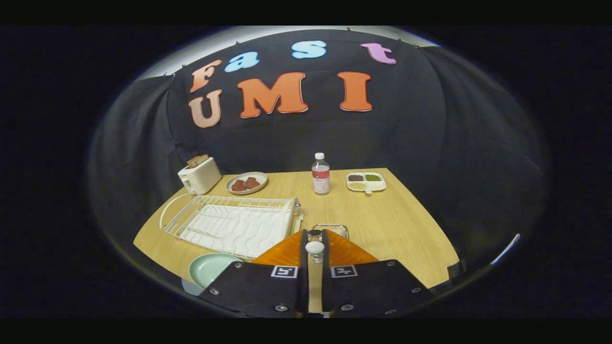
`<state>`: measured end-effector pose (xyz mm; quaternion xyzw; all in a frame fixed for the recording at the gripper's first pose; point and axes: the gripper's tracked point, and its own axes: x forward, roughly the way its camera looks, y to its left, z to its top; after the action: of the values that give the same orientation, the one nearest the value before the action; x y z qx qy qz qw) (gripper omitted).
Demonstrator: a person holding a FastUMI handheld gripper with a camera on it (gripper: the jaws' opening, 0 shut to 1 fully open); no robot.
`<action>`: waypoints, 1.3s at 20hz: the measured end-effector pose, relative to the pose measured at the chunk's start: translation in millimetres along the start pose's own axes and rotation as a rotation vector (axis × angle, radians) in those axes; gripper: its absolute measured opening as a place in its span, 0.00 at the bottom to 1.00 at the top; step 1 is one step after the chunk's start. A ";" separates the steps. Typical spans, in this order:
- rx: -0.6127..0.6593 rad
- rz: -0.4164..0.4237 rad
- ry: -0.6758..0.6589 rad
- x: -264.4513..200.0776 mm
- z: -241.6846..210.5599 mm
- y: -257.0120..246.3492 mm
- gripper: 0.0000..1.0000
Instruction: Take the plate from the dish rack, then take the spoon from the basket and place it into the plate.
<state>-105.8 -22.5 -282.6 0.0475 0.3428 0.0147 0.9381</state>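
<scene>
My gripper (pixel 314 237) is shut on a white spoon (pixel 314 247), whose rounded end shows between the two narrow-set fingers. Just beyond the fingertips a small wire basket (pixel 334 230) stands on the wooden table; the fingers hide its near part. A pale green plate (pixel 210 268) lies flat on the table to the left of the gripper, by the table's near edge. The white wire dish rack (pixel 229 222) sits behind the plate, left of the basket, with nothing in it.
At the back stand a white toaster (pixel 199 175), a dish with brown food (pixel 246 183), a water bottle (pixel 321 174) and a divided tray of beans (pixel 366 181). Bare tabletop (pixel 397 229) lies to the right of the basket.
</scene>
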 end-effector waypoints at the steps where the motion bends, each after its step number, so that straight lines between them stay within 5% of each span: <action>1: 0.000 0.018 0.000 -2.1 1.4 4.6 0.11; 11: -0.045 0.240 0.018 -26.2 0.8 69.8 0.11; 26: -0.104 0.501 0.182 -18.8 -71.8 161.5 0.10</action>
<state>-165.7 142.7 -309.1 0.0811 0.4020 0.2679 0.8718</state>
